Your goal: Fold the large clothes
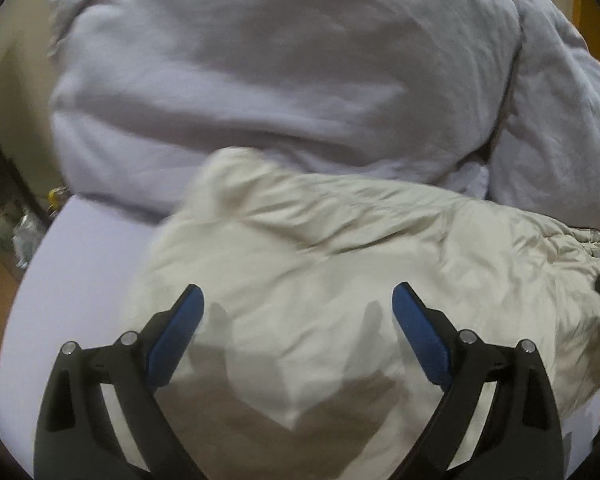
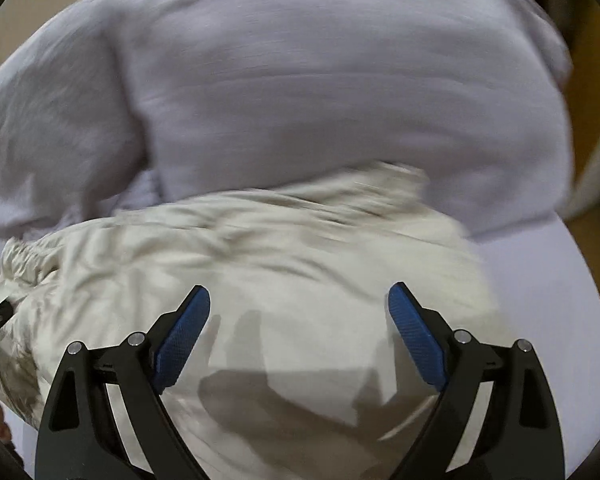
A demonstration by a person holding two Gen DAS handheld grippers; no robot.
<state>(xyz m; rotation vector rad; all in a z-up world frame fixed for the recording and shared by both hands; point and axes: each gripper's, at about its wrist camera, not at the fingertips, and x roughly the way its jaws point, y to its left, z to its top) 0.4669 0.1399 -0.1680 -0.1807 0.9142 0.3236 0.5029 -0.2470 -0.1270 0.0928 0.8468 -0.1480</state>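
Where bedding bunches, crumpled satiny beige garment [image 1: 340, 248]

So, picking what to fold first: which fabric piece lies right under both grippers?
The cream garment, crumpled under both open grippers; the lilac duvet lies behind it.

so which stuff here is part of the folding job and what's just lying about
Job:
- cream jacket
- left hand-held gripper, open
- right hand-held gripper, open

Lying about:
- lavender duvet
- pillow
- lavender bed sheet
- floor clutter
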